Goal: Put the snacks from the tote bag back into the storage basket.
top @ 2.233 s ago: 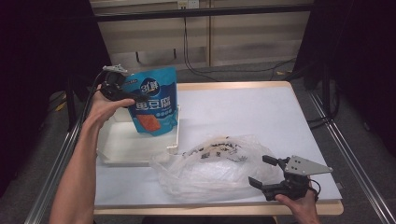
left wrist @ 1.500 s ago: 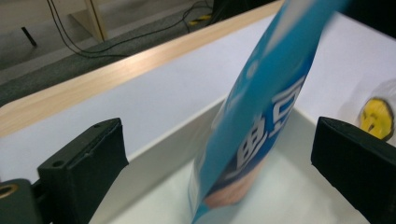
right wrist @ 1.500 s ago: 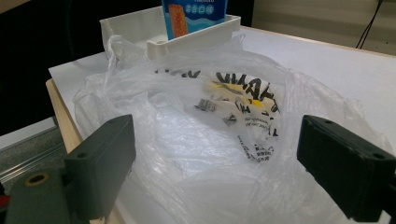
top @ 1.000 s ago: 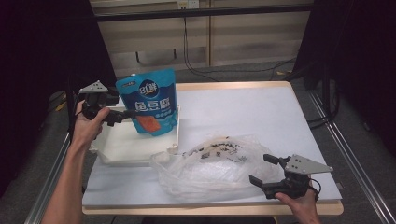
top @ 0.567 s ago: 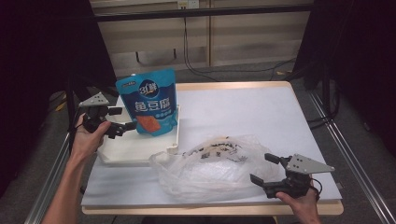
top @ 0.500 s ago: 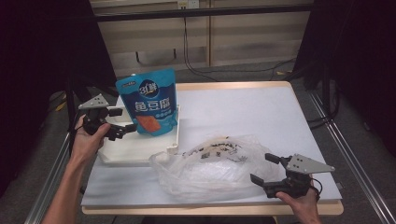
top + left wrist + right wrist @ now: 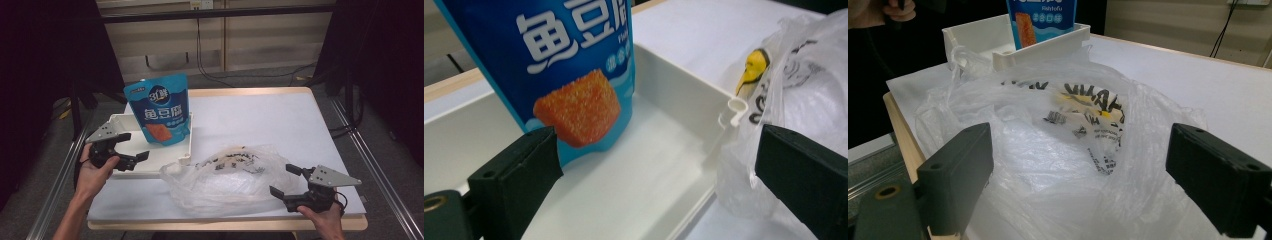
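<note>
Plastic bag [image 7: 230,175] beside tray [image 7: 170,155] — touching.

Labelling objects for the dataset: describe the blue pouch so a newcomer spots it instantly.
On the white table, find the white tray at the left side. The blue pouch stands upright in it, the one tall, brightly coloured thing, printed with white characters and an orange square, unlike the crumpled clear plastic bag beside it.

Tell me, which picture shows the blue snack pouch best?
The high view: the whole blue pouch stands upright in the white tray. The left gripper view crops it to the lower front; the right gripper view catches a far-off strip.
</note>
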{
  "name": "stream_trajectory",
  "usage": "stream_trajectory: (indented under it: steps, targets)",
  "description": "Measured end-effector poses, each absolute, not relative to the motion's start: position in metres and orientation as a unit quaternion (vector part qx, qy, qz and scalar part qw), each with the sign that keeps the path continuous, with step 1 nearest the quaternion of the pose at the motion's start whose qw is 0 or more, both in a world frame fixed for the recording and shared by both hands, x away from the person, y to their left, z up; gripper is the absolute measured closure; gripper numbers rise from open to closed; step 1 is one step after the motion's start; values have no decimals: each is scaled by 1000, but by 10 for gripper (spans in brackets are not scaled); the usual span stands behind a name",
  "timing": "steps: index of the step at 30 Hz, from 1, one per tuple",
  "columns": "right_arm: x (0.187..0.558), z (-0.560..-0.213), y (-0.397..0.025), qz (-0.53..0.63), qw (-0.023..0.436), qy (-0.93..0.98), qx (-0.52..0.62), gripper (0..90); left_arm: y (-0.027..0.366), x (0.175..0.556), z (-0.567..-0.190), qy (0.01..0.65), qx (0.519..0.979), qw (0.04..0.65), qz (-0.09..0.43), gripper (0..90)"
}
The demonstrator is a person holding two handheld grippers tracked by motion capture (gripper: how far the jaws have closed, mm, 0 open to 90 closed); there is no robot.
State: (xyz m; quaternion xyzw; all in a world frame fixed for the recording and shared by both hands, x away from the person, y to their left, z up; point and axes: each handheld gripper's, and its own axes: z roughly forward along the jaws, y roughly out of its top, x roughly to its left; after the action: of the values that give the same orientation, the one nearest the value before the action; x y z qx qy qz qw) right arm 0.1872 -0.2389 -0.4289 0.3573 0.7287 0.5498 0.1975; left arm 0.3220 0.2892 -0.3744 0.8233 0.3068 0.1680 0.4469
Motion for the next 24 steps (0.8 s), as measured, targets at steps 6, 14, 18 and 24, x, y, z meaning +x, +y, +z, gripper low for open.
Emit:
stream_trajectory:
  steps: [6, 14, 18, 24]
  targets:
    - [187, -429, -241, 548, 198, 730, 357, 125, 287, 296, -381, 314, 818, 447, 177, 40]
    - [186, -429, -243, 548, 197, 730, 358, 127, 288, 268, -406, 325, 813, 450, 177, 44]
    - [188, -430, -244, 549, 199, 726, 364, 128, 289, 256, -418, 341, 801, 460, 177, 50]
    - [188, -430, -245, 550, 200, 725, 363, 128, 282, 233, -435, 323, 804, 470, 171, 24]
